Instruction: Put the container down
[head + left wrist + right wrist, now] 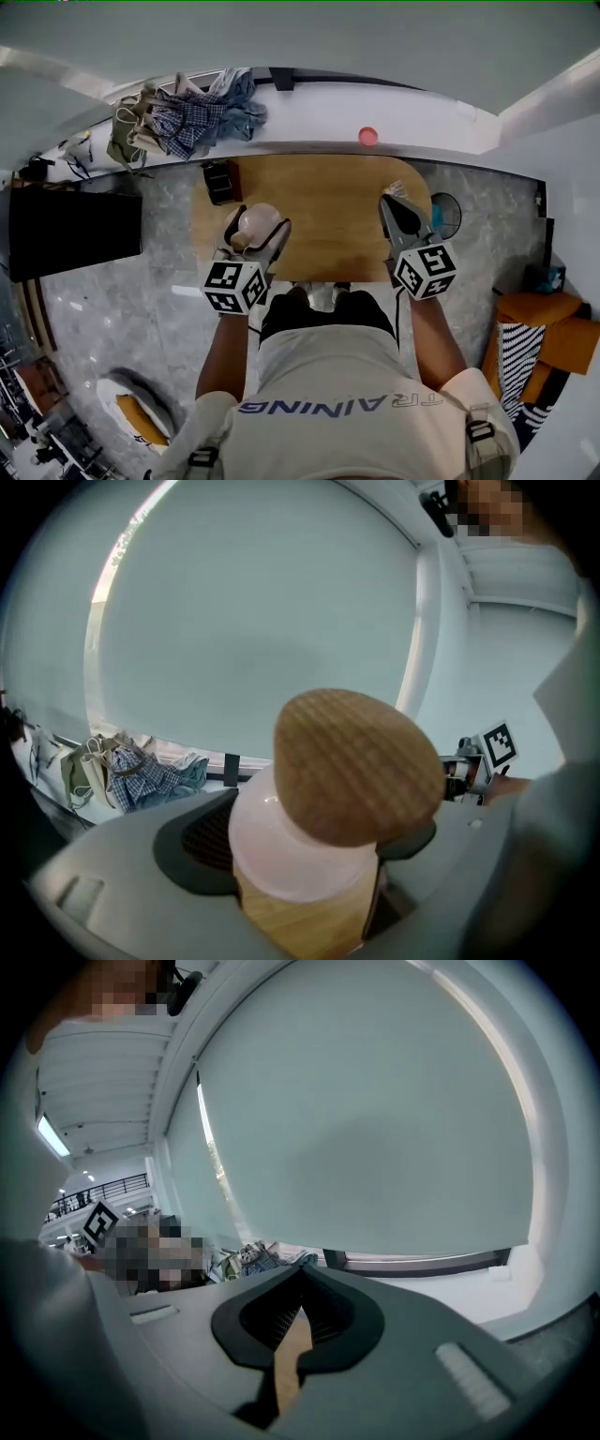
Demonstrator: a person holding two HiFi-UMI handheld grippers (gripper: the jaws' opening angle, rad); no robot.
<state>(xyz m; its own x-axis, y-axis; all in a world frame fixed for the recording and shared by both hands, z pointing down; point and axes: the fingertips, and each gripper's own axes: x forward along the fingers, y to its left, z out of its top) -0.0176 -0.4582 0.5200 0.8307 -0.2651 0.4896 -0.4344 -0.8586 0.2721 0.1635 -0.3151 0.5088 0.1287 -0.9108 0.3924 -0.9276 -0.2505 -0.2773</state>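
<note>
A pale pink container (pixel 264 216) with a round wooden lid (pixel 356 771) sits between the jaws of my left gripper (pixel 259 225), which is shut on its pink body (pixel 281 855). It hangs over the left part of the round wooden table (pixel 328 202); I cannot tell whether it touches the tabletop. My right gripper (pixel 392 202) is over the table's right edge. Its jaws (pixel 305 1271) meet at the tips and hold nothing; only a strip of tabletop shows below them.
A black box (pixel 221 181) stands on the table's far left edge. A pink ball (pixel 368 136) lies on the white sill behind. Clothes (pixel 202 117) are piled at the sill's left end. A fan (pixel 447 214) stands right of the table, a dark cabinet (pixel 75 230) to the left.
</note>
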